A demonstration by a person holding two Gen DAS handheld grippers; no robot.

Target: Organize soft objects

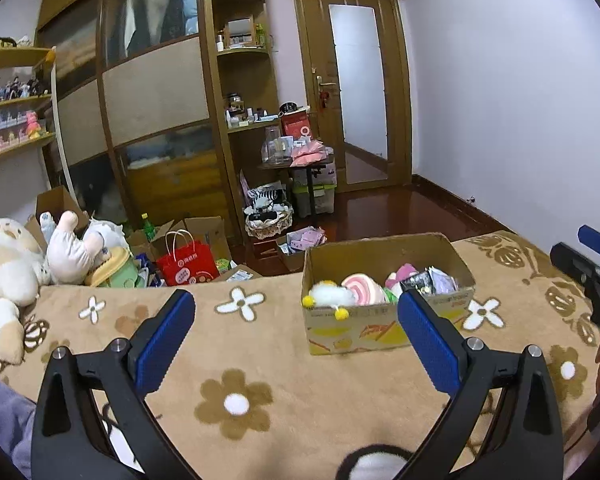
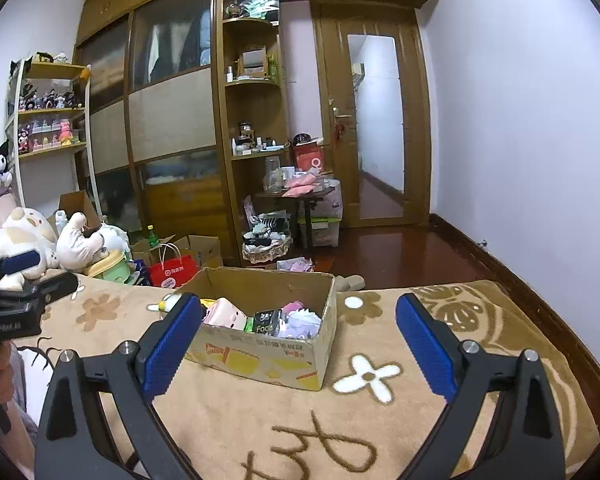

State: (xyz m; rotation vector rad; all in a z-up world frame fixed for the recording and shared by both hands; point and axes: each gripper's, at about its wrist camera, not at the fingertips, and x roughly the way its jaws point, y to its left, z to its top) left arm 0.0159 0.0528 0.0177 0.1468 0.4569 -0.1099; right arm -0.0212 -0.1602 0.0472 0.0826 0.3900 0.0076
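Observation:
An open cardboard box (image 1: 352, 328) stands on the beige flowered blanket (image 1: 260, 360). Inside lie a white plush with yellow pompoms (image 1: 328, 294), a pink swirl plush (image 1: 364, 288), a pink block toy (image 2: 224, 314), a black packet (image 2: 268, 322) and a purple plush (image 2: 300, 322). My left gripper (image 1: 296, 296) is open and empty, just left of the box and short of it. My right gripper (image 2: 299, 301) is open and empty too, with the box (image 2: 260, 352) in front of it. A black-and-white soft thing (image 1: 374, 460) shows partly under the left gripper.
Big cream plush toys (image 1: 8, 264) and a white plush (image 1: 72, 248) are piled at the blanket's left end. Beyond the bed edge lie a red paper bag (image 1: 188, 264), cartons and a basket (image 1: 268, 224) on the wooden floor. Wardrobe, shelves and door stand behind.

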